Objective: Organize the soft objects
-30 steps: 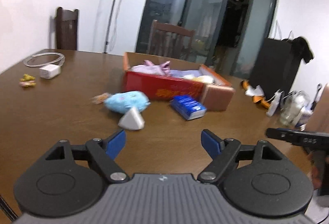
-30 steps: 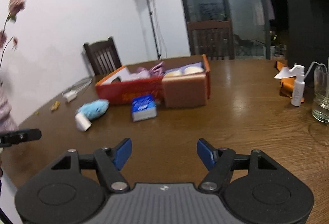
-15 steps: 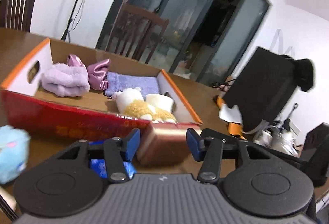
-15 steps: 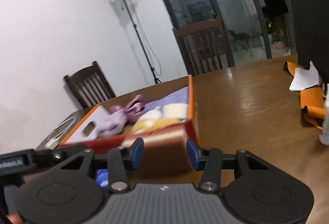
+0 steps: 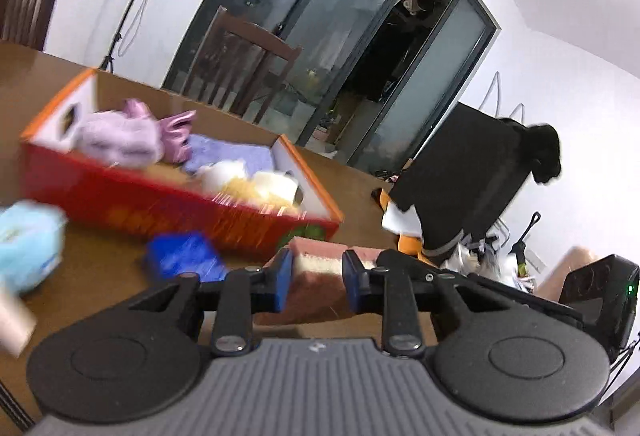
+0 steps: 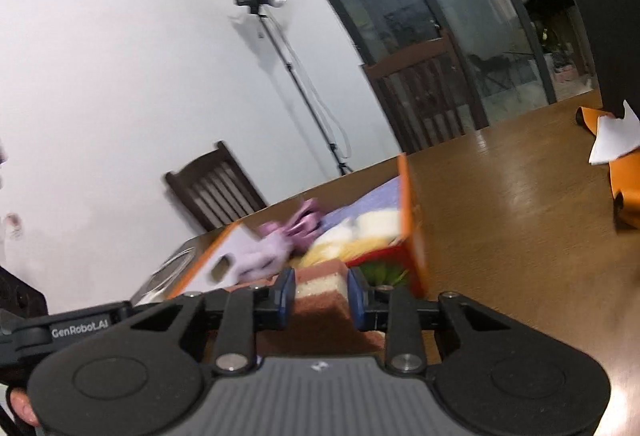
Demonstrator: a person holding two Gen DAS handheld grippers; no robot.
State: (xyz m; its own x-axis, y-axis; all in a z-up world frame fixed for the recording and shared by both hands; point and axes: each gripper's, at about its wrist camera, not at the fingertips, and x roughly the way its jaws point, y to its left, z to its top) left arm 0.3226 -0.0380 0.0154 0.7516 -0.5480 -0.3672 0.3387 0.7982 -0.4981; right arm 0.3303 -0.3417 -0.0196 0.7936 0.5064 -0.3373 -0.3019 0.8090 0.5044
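Pinching the brown sponge block (image 5: 316,278) from two sides, my left gripper (image 5: 314,273) and right gripper (image 6: 321,290) have just been closing and seem clamped on it beside the red box (image 5: 168,208) on the counter (image 6: 512,212), steadying it for lifting in.

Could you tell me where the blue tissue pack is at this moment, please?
In the left wrist view, the blue tissue pack lies on the table at lower left, just in front of the red box, right of the light blue plush.
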